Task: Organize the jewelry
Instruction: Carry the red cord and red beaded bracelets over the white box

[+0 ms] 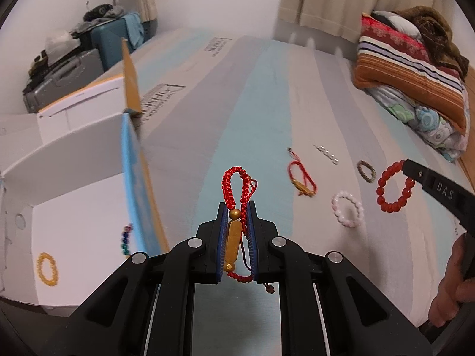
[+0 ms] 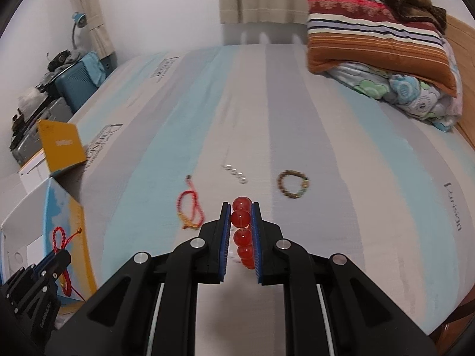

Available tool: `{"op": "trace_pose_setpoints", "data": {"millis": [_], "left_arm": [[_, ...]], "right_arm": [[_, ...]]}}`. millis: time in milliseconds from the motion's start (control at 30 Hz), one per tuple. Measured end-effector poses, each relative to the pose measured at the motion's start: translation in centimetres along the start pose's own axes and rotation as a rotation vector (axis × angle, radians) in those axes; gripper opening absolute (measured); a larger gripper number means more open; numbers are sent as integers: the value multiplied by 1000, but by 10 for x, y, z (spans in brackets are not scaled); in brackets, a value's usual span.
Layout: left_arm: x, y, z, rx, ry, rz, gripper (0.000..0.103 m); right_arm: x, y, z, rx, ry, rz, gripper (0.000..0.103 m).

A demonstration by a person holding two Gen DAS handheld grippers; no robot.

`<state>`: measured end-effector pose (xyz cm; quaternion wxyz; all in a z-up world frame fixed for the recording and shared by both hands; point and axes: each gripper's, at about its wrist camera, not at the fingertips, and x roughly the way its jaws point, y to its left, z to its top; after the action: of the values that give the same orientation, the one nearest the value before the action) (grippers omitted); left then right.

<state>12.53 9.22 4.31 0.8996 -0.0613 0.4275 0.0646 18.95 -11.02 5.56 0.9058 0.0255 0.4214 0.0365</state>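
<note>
My left gripper (image 1: 236, 207) is shut on a red braided cord bracelet (image 1: 237, 184) with a gold tube bead, held above the striped bedsheet beside an open white box (image 1: 74, 184). The box holds a yellow bead bracelet (image 1: 47, 268) and a multicolour bead bracelet (image 1: 126, 238). My right gripper (image 2: 241, 206) is shut on a red bead bracelet (image 2: 241, 218), which hangs clear of the sheet at the right of the left wrist view (image 1: 393, 187). On the sheet lie a thin red cord bracelet (image 2: 190, 207), a clear bead strand (image 2: 236, 173), a brown bead bracelet (image 2: 293, 184) and a white bead bracelet (image 1: 347, 210).
Striped pillows (image 2: 377, 38) on a folded floral quilt (image 2: 409, 95) fill the bed's far right. The box's yellow flap (image 2: 61, 148) stands up at the left edge. Suitcases (image 1: 68, 71) piled with clothes stand beyond the bed on the left. A hand (image 1: 451, 290) grips the right tool.
</note>
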Motion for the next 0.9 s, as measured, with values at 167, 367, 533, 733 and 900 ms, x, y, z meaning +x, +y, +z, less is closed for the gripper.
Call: {"op": "trace_pose_setpoints", "data": {"millis": [167,367,533,733,900], "left_arm": [[-11,24,3,-25,-12,18,12],[-35,50,10,-55,-45,36,12],[-50,73,12,-65,-66,81,12],[-57,107,4,-93,-60,110,12],[-70,143,-6,-99,-55,154,12]], "right_arm": [[-4,29,0,-21,1,38,13],[-18,66,0,-59,-20,76,13],[-32,103,-3,-99,-36,120,13],[-48,151,-13,-157,-53,171,13],[-67,193,-24,-204,-77,233,13]]}}
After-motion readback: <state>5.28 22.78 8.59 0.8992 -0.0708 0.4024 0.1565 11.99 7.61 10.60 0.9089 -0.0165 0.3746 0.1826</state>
